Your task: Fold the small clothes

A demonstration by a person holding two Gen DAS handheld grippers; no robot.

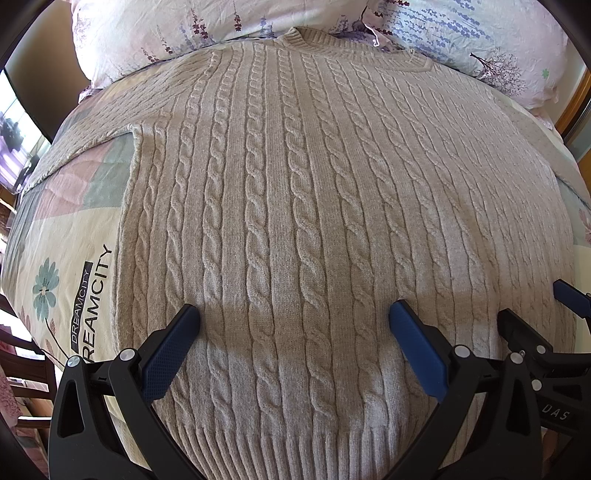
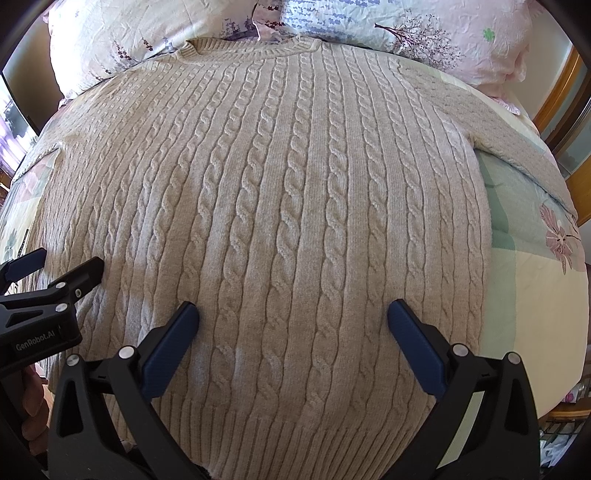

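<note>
A beige cable-knit sweater [image 1: 295, 206] lies flat on the bed, collar at the far end and ribbed hem nearest me; it also fills the right wrist view [image 2: 280, 206]. One sleeve [image 1: 92, 122] stretches out left, the other sleeve [image 2: 517, 136] right. My left gripper [image 1: 294, 314] is open and empty, hovering over the left part of the hem. My right gripper [image 2: 293, 312] is open and empty over the right part of the hem. Each gripper shows in the other's view: the right gripper [image 1: 532, 306] and the left gripper [image 2: 62, 262].
A patchwork quilt [image 1: 70, 266] with a "DREAMCITY" print covers the bed [image 2: 535, 295]. Two floral pillows [image 1: 155, 33] [image 2: 424, 29] lie behind the collar. A wooden chair [image 1: 22, 354] stands at the bed's left, wooden furniture [image 2: 561, 92] at the right.
</note>
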